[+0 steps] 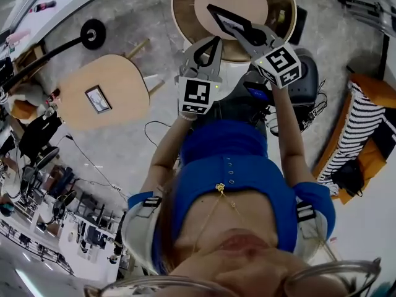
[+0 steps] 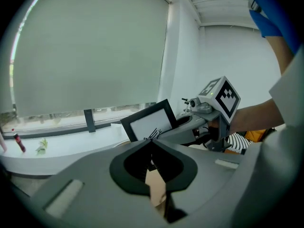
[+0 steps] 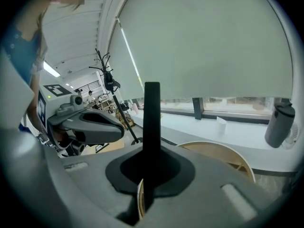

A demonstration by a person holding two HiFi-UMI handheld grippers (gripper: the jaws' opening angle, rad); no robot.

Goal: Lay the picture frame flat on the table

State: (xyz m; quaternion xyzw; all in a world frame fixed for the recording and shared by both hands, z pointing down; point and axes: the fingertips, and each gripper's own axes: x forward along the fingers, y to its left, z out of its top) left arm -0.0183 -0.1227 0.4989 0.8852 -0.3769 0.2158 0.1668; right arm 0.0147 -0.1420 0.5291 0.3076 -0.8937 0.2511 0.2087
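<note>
Black rectangular picture frame [image 1: 230, 22]: white insert with a dark line drawing. Its edge reads solid black in the right gripper view.

Left gripper [image 1: 216, 40] and right gripper [image 1: 241, 32]: grey bodies, black jaw recesses. Each cube is patterned in black-and-white squares.

Round wooden table [image 1: 185, 23] beyond both grippers: pale tan centre, darker brown ring.

Person's buttoned top [image 1: 229, 159] behind the grippers: blue.

Striped cushion [image 1: 365, 119], off to the right gripper's right: black-and-white stripes, orange fabric alongside.

Bright even daylight from blinded windows, strong fisheye bending, dark vignetted corners, blurred near foreground
</note>
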